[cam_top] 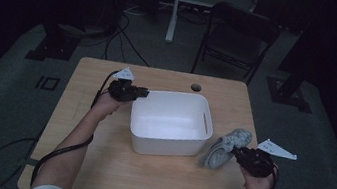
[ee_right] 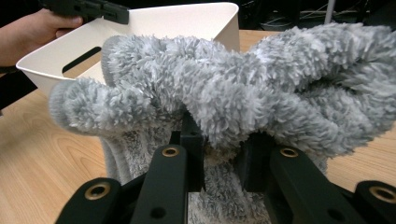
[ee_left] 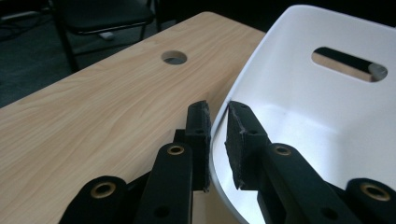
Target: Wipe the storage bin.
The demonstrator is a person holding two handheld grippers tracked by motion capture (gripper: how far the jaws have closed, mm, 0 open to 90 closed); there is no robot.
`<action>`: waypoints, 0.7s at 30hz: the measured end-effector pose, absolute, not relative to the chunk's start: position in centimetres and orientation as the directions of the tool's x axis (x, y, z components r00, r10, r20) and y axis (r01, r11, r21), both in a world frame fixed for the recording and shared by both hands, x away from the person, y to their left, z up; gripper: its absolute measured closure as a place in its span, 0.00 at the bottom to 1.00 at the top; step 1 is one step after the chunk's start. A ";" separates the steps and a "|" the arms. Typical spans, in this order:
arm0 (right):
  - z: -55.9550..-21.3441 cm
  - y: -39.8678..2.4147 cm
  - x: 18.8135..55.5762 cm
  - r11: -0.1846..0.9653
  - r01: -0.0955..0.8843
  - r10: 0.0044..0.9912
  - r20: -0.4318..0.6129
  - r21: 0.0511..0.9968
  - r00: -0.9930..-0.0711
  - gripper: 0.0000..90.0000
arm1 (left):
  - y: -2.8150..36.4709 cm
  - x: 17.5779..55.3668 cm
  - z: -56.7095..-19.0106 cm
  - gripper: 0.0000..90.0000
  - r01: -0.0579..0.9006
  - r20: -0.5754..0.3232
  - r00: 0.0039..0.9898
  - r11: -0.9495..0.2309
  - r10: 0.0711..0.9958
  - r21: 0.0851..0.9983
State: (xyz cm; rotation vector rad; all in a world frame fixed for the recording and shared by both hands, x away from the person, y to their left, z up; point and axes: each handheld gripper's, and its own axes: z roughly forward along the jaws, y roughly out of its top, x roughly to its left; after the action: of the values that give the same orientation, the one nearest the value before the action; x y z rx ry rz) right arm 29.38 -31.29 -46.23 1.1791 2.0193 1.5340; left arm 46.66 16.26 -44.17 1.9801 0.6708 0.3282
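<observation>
A white plastic bin (cam_top: 175, 95) with a slot handle stands in the middle of the wooden table. My left gripper (cam_top: 142, 92) is at its far left corner. In the left gripper view the jaws of my left gripper (ee_left: 218, 109) straddle the bin's rim (ee_left: 289, 93), one pad outside and one inside, closed on the thin wall. To the right of the bin lies a grey fluffy cloth (cam_top: 224, 148). My right gripper (cam_top: 238, 153) is shut on its near end. In the right gripper view my right gripper (ee_right: 219, 140) has the fleece (ee_right: 233, 84) bunched over the jaws, with the bin (ee_right: 187, 18) behind it.
A round cable hole (cam_top: 196, 87) is in the table (cam_top: 110, 166) behind the bin. A folding chair (cam_top: 238, 34) stands beyond the far edge, and cables run over the dark floor at the left. Bare wood lies in front of the bin.
</observation>
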 end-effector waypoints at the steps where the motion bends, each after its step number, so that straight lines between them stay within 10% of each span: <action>1: -46.2 -31.3 29.4 0.070 0.403 0.775 0.205 0.913 -0.598 0.84 | 16.4 46.4 -44.1 0.90 0.318 -0.047 0.811 -0.372 0.583 0.872; 21: -46.0 -30.6 29.6 0.082 0.395 0.765 0.196 0.915 -0.614 0.84 | 15.5 44.9 -44.0 0.78 0.312 -0.056 0.829 -0.376 0.557 0.872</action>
State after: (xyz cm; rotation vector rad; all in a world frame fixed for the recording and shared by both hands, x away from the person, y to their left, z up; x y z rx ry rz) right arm 29.57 -30.63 -45.97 1.1503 2.0330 1.5424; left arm 44.91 15.53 -44.03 1.9908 0.6423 0.3023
